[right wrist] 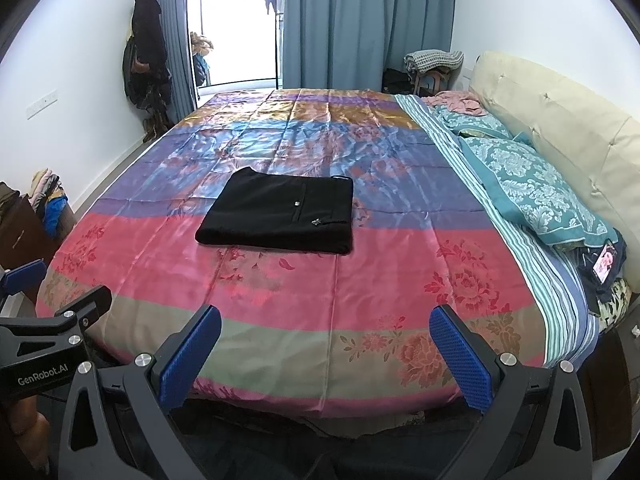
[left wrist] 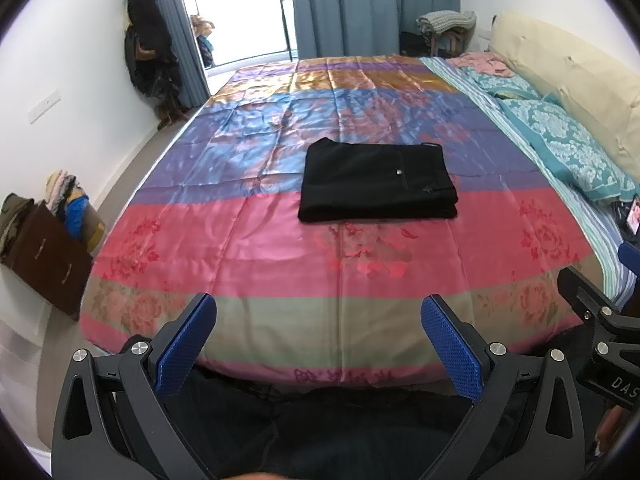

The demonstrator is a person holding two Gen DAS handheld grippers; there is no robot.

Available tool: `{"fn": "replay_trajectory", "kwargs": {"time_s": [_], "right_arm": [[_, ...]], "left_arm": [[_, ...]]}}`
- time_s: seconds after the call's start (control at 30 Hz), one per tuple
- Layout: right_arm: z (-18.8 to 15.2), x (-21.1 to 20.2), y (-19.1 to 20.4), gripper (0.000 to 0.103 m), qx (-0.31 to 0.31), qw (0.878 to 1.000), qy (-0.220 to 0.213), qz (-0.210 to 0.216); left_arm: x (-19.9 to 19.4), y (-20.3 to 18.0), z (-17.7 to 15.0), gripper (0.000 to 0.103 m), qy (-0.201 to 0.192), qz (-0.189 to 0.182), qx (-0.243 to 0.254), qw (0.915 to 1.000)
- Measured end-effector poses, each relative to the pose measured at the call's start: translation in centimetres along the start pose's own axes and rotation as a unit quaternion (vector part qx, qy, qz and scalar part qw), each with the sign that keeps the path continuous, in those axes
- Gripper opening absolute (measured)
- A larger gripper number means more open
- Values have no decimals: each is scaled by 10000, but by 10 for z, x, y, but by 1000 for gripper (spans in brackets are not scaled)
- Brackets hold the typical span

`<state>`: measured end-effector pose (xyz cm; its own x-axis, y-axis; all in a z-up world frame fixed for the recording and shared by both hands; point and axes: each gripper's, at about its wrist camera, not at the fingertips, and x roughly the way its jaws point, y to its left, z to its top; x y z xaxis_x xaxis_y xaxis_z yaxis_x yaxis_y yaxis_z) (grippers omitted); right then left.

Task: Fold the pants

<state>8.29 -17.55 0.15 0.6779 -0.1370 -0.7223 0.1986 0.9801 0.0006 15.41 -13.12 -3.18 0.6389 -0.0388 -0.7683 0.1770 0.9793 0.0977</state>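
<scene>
Centre of frame: black pants [left wrist: 378, 182] lie folded into a compact rectangle on the striped floral bedspread [left wrist: 280, 264], pocket button facing up.
Left gripper [left wrist: 320, 344]: bottom of the left wrist view, jaws wide apart, empty, well short of the pants.
Right gripper [right wrist: 326, 350]: bottom of the right wrist view, jaws spread, holding nothing.
Stage: folding looks finished; only tidying seems left.
Doing it well: if edges need squaring, press lightly from both sides at once, keeping the 2 stacked layers aligned on the slippery satin.
</scene>
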Motion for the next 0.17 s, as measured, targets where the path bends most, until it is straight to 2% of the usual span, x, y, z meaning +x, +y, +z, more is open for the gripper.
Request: {"fn": "replay_trajectory", "kwargs": {"time_s": [0.17], "right_arm": [[0, 0, 0, 103, 3, 10000, -2, 23]], "left_arm": [[-6, -3, 0, 103, -125, -24, 109, 9999]]}}
